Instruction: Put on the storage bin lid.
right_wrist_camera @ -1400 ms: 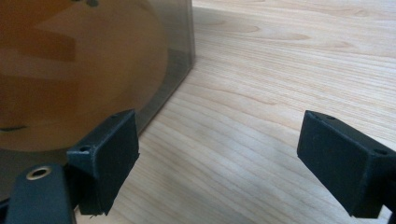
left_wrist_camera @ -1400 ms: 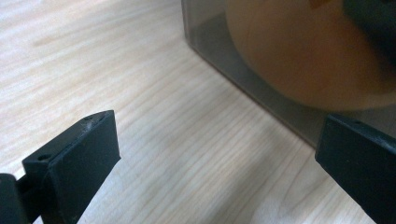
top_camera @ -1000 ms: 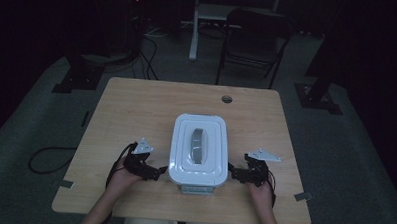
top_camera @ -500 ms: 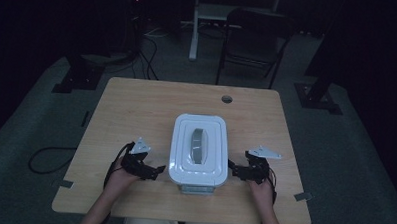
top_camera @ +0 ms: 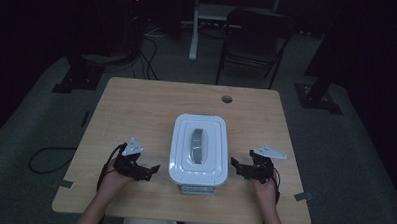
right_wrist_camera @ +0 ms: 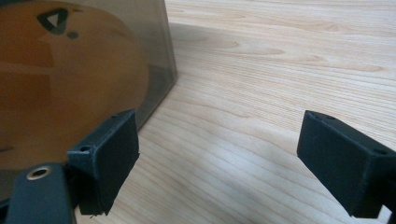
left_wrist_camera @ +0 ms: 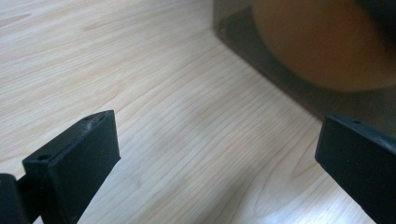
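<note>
- Centrally, a white-lidded container [top_camera: 200,149] is sitting on the wooden table [top_camera: 136,110], toward its near edge.
- The left gripper [top_camera: 149,171] is resting just left of the container, jaws spread apart and holding nothing.
- The right gripper [top_camera: 235,167] is resting just right of it, jaws likewise apart and empty.
- An orange object [right_wrist_camera: 70,84] is showing through the container's translucent wall.

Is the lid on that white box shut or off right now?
Shut. In the high view the white lid sits flat and square on the box, its grey handle folded down. Whether any latches are fastened cannot be told.
</note>
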Action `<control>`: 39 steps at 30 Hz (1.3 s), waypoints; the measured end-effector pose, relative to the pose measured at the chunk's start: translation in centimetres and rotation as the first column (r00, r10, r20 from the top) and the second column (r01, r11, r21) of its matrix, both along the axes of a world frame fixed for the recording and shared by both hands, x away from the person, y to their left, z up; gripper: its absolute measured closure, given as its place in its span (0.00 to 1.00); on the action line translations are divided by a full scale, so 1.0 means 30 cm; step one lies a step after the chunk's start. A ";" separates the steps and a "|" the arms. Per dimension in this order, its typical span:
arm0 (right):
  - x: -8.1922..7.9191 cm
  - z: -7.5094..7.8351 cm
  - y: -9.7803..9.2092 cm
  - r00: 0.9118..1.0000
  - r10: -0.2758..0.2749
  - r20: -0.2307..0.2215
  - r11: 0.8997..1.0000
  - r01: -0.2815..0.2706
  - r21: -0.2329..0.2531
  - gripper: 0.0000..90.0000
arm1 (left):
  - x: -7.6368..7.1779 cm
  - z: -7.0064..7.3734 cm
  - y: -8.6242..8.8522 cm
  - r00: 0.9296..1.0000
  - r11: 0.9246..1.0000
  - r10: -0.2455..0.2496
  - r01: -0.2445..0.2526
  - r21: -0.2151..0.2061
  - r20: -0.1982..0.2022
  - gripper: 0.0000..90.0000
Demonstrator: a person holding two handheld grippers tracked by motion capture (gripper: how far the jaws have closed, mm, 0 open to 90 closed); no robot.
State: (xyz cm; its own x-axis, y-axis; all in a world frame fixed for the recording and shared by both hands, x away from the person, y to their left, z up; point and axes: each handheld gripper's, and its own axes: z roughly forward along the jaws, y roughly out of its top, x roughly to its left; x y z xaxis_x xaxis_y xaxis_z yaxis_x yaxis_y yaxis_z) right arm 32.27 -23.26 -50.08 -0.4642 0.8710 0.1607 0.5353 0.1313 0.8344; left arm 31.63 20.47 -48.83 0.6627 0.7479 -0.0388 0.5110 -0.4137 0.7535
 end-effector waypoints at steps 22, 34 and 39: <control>-0.068 -0.019 -0.123 0.997 -0.071 -0.004 0.996 0.071 -0.047 0.14 | -0.040 -0.038 0.166 0.992 0.993 0.117 -0.116 0.020 -0.044 0.00; -0.140 -0.034 -0.174 0.989 -0.148 0.006 0.985 0.148 -0.087 0.14 | -0.093 -0.054 0.277 0.983 0.984 0.177 -0.177 0.019 -0.045 0.00; -0.164 -0.049 -0.196 0.977 -0.212 0.007 0.969 0.211 -0.128 0.14 | -0.119 -0.055 0.321 0.972 0.973 0.230 -0.230 0.014 -0.041 0.00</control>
